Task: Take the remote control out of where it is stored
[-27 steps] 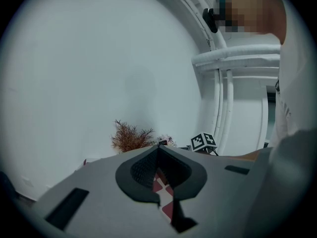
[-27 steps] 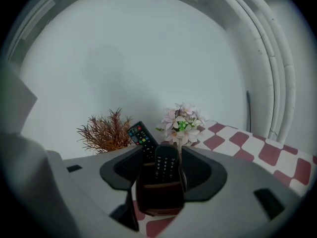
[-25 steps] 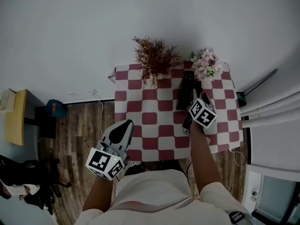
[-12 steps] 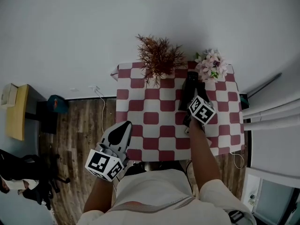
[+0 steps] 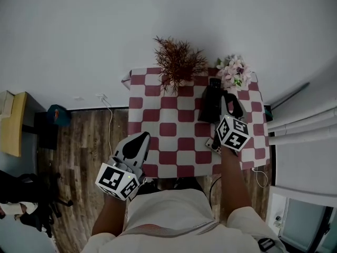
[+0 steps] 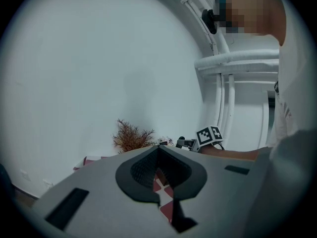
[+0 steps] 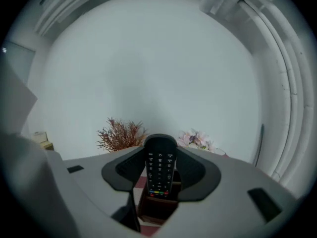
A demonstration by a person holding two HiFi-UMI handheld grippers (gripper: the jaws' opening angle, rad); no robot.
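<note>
At two o'clock over the red-checked counter (image 5: 168,130), right tongs (image 5: 230,108), just closing, clamp the black buttoned remote control (image 7: 159,170) (buttons show only in their view); left tongs (image 5: 139,139) pressed together, empty.

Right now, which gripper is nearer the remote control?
Right. The right gripper has the remote control between its jaws, which have just been closing on it. The left gripper hangs over the table's near left corner, far off.

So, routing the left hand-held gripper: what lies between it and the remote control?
Between left hand-held gripper and remote control, only bare checkered tablecloth; head view shows it.
</note>
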